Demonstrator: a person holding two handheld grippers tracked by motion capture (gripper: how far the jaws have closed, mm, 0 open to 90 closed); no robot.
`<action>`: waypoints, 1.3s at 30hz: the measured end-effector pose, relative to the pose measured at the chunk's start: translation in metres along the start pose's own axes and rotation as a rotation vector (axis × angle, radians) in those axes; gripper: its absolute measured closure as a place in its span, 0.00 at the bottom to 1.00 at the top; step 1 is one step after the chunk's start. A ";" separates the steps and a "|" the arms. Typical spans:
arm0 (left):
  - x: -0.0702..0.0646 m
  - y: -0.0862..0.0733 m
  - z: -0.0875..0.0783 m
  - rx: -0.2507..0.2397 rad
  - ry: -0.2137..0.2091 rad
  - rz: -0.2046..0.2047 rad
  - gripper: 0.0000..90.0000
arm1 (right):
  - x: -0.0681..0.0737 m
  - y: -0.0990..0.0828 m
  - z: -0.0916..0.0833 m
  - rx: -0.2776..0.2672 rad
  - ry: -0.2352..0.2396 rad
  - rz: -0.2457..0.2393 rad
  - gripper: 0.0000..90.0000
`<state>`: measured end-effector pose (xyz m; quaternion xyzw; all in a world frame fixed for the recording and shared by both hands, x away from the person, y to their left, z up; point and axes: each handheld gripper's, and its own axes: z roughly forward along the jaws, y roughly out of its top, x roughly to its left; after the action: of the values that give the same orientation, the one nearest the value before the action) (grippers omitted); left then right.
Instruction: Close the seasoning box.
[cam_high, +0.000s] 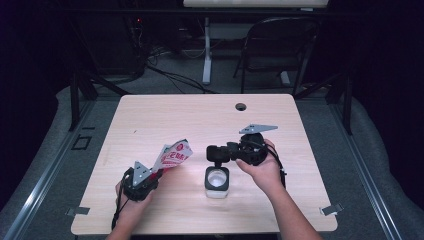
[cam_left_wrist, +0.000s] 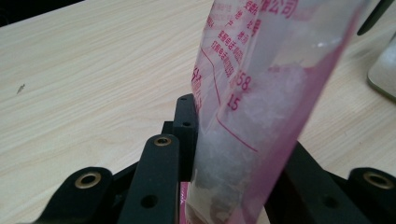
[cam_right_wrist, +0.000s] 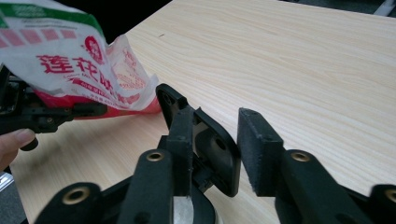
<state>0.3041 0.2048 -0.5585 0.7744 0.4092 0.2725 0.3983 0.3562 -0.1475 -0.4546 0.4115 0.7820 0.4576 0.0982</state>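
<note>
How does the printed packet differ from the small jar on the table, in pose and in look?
1. The packet is off the table, tilted and clamped in the left tool; the jar stands upright on the wood.
2. The packet is soft film, pink and white with red print; the jar is rigid and pale, with a dark squarish rim.
3. The packet is long and flat; the jar is short and blocky.

Both are containers near the table's front.
</note>
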 end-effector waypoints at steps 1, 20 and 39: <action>0.001 0.000 0.000 0.000 -0.001 -0.009 0.82 | 0.001 0.000 -0.001 0.002 0.000 -0.003 0.75; 0.011 -0.006 -0.001 0.047 -0.016 -0.108 0.80 | 0.022 -0.014 -0.014 -0.003 -0.001 -0.111 0.74; 0.010 -0.013 -0.007 0.120 -0.016 0.052 0.75 | 0.042 -0.046 -0.017 -0.002 0.022 -0.202 0.72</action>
<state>0.2990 0.2206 -0.5644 0.8094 0.4014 0.2516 0.3470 0.2953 -0.1384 -0.4723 0.3254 0.8201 0.4508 0.1355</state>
